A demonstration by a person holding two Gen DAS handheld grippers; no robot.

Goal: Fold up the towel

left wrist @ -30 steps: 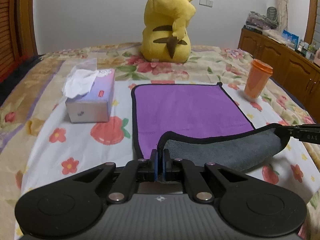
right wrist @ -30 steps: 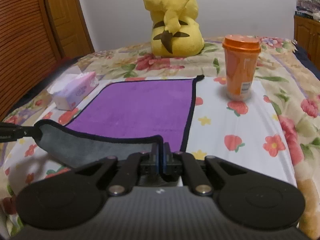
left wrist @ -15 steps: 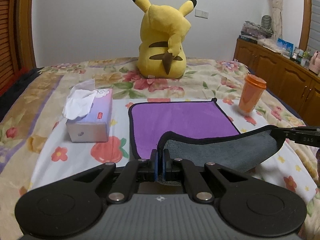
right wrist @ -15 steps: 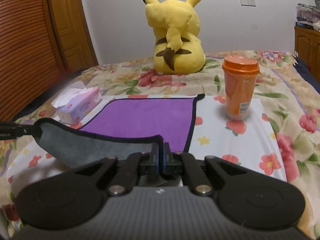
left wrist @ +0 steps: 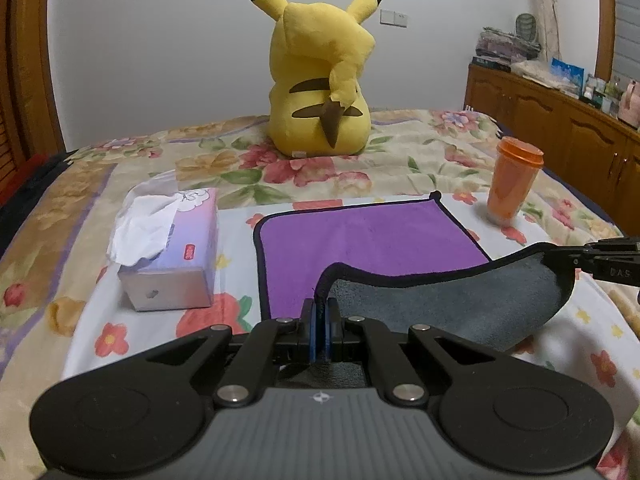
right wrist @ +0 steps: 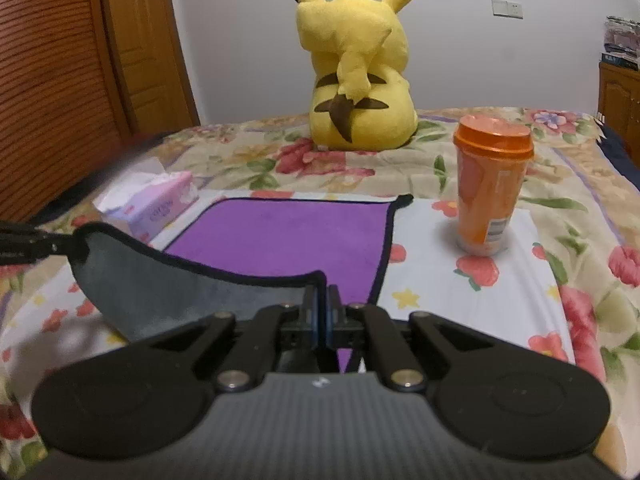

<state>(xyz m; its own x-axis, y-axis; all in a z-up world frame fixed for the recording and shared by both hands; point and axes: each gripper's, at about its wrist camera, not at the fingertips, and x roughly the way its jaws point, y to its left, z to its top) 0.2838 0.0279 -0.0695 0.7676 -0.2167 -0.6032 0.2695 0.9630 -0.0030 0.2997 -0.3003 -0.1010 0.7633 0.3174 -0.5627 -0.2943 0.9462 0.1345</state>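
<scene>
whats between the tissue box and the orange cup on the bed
The purple towel lies between the tissue box and orange cup, clearest in the left wrist view.

— Can you read anything from where you are?

— Very little. In my left view, my right gripper (left wrist: pixel 576 258) comes in from the side, and its black body carries pale letters that look like "D A S".

— And the tissue box (left wrist: pixel 176 256)?

— It has a small red label on its side, too tiny to read. In my right view there is blue print along the box, blurred.

— The orange cup (right wrist: pixel 490 192)?

— A white label with a barcode low on its side; no digits legible.
</scene>
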